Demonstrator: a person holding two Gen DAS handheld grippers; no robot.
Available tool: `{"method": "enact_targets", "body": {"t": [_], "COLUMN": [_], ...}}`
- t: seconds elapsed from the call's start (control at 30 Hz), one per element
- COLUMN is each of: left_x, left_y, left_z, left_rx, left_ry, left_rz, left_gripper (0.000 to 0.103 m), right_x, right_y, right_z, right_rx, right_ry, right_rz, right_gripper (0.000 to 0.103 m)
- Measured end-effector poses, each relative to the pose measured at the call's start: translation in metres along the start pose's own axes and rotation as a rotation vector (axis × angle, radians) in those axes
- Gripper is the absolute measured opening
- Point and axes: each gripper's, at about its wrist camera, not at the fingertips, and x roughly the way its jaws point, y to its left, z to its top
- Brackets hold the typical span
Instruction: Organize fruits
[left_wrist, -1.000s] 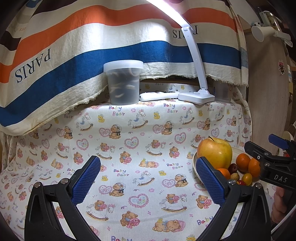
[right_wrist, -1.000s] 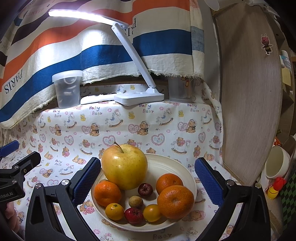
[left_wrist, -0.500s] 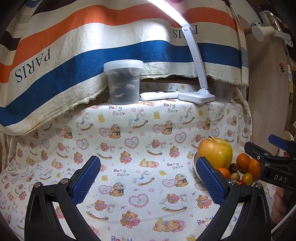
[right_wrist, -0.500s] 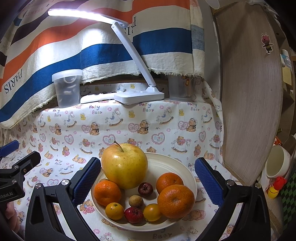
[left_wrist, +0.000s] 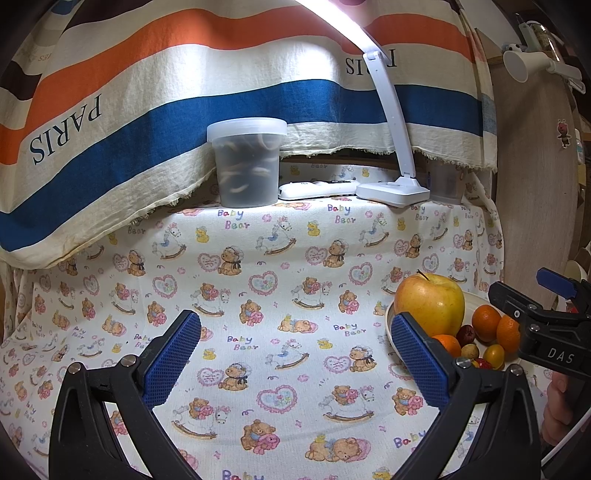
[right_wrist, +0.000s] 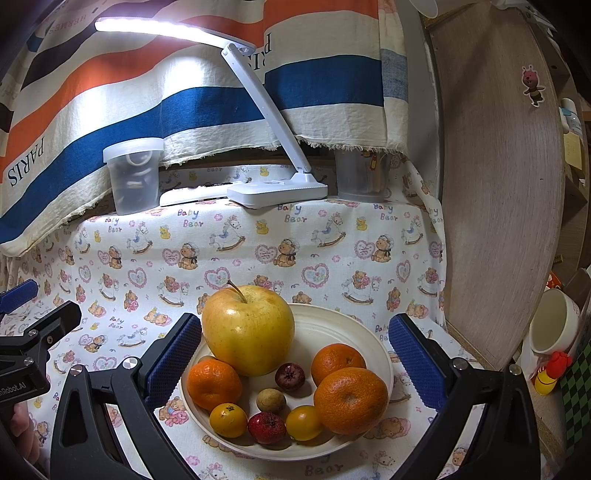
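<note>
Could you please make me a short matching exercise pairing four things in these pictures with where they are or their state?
Things:
1. apple
2. lamp
3. lidded tub
4. left gripper

Descriptions:
A. open, over bare cloth
B. back of the table, left of the lamp
C. in the plate
D. switched on

Pairs: 1-C, 2-D, 3-B, 4-A

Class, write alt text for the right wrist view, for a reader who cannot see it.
A white plate on a teddy-bear tablecloth holds a large yellow apple, three oranges and five smaller fruits, seen between the open blue-padded right tongs. Behind stand a lit white desk lamp, a lidded plastic tub and a striped cloth; the left tongs show at the left edge.
</note>
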Motion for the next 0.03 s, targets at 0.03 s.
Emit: {"method": "enact_targets", "body": {"t": [0.03], "left_x": [0.0004], "left_y": [0.0003], "left_z": [0.0003], "left_rx": [0.001], "left_ry": [0.000], "left_rz": [-0.001], "left_gripper": [0.102], "right_x": [0.0000], "right_y": [0.0000], "right_z": [0.0000], "right_rx": [0.000], "right_ry": [0.000], "right_rz": [0.000], "right_gripper": [0.102]}}
